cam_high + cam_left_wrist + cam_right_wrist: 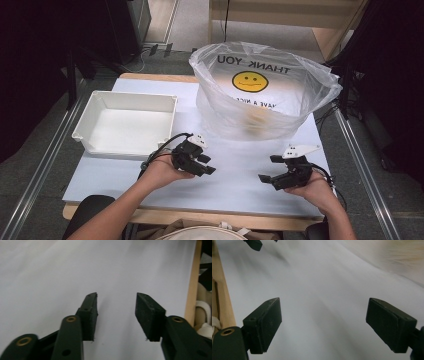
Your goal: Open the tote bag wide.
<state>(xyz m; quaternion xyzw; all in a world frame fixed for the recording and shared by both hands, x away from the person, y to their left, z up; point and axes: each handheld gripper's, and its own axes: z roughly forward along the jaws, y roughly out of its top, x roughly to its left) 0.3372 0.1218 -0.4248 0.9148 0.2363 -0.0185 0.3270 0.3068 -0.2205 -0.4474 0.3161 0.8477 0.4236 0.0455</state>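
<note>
Both grippers hover low near the table's (235, 165) front edge, jaws spread and empty — left gripper (206, 165), right gripper (269, 170). Beyond them stand a white bin (125, 122) and a flimsy plastic bag (265, 90) — a careless reach would likely crumple or drag it.

Matt pale table (240, 175) with wooden edging, glossy clear plastic bag (265, 95), smooth white plastic bin (125, 125).

a clear plastic bag (265, 95) printed with a yellow smiley stands open at the table's far side, just right of an empty white bin (127, 122).
</note>
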